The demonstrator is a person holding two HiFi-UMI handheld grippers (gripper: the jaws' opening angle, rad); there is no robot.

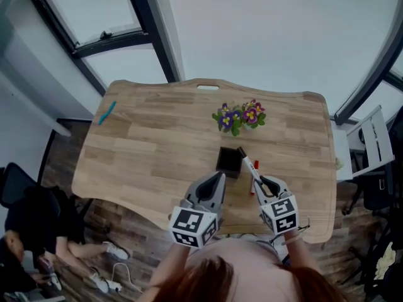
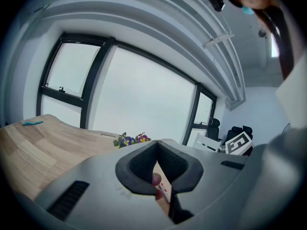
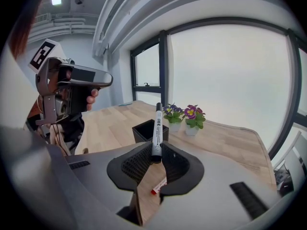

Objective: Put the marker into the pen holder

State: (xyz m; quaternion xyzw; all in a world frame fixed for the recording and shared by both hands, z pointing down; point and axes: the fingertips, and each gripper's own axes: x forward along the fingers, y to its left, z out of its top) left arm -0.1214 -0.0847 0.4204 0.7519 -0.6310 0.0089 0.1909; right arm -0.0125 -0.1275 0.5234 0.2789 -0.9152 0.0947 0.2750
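While the left gripper (image 1: 218, 176) sits fully closed on nothing, just nearer the person than the pen holder (image 1: 228, 161), the right gripper (image 3: 156, 155) pinches one marker (image 3: 157, 127). It has a white printed barrel and a black cap, which is just right of the holder. A second, red-ended marker (image 3: 159, 185) lies on the table (image 1: 157, 143) right of the holder. Two flower pots (image 1: 227, 119) (image 1: 254, 113) stand beyond the single black holder.

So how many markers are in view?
2: a black-capped marker in the right gripper, a red-capped marker on the table under it. The teal item far left may be another.
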